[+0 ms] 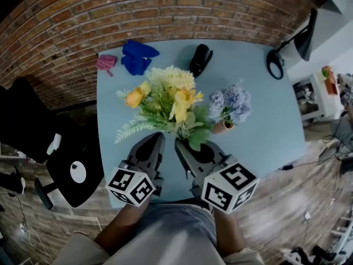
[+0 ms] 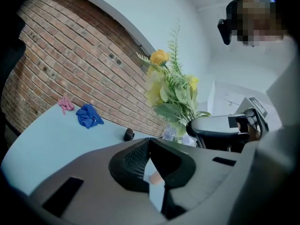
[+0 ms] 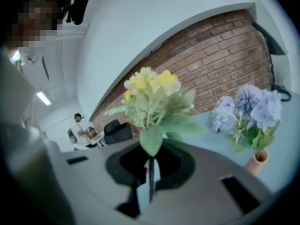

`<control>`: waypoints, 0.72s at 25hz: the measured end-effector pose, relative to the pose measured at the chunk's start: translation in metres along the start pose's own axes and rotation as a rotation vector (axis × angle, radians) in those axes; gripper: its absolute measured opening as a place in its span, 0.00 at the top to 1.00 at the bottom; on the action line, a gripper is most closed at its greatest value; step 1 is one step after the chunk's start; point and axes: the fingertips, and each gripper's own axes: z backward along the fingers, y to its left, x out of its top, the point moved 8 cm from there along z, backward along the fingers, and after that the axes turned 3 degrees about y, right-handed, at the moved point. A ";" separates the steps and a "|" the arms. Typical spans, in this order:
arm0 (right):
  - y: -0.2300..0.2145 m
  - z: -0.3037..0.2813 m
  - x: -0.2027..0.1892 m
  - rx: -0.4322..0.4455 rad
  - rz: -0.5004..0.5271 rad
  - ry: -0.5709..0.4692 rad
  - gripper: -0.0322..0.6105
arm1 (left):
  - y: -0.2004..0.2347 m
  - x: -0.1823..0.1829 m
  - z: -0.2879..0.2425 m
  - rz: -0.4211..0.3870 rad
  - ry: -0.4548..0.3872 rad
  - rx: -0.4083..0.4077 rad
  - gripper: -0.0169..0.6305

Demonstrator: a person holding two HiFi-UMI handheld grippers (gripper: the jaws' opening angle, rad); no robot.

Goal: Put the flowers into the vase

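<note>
A brick wall (image 1: 165, 10) curves across the far side, beyond both of my grippers. Below it is a square, pale blue table (image 1: 265, 109) that stretches out ahead of them.

A black office chair (image 1: 33, 126) stands off the table's edge, to the left of my left gripper (image 2: 149, 142). That gripper's jaws are closed together at the tips and hold nothing.

My right gripper (image 3: 150, 163) is just beside the left one. Its jaws are clamped on the thin dark green stem (image 3: 151, 182) of a bouquet of artificial flowers (image 1: 165, 104). The bouquet rises straight out of the jaws, above the table. It has yellow, cream and one orange bloom, packed among broad soft green leaves, with feathery fern sprigs spraying out to the left. One large leaf hangs down over the jaw tips.

To the right of that gripper's tips, near the bouquet, a bunch of lilac-blue pompom flowers (image 1: 231, 101) stands upright on the table in a small terracotta vase (image 1: 222, 127).

Far ahead of the grippers, along the table's back edge, lie three things. A crumpled blue cloth (image 1: 137, 57) is in the middle. A dark black object (image 1: 200, 59) that I cannot identify is to its right. A small pink cloth (image 1: 106, 63) is at the left corner.
</note>
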 end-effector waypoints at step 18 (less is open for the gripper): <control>-0.025 0.069 0.028 -0.020 0.009 -0.120 0.87 | -0.056 -0.006 -0.027 -0.047 0.000 -0.039 0.95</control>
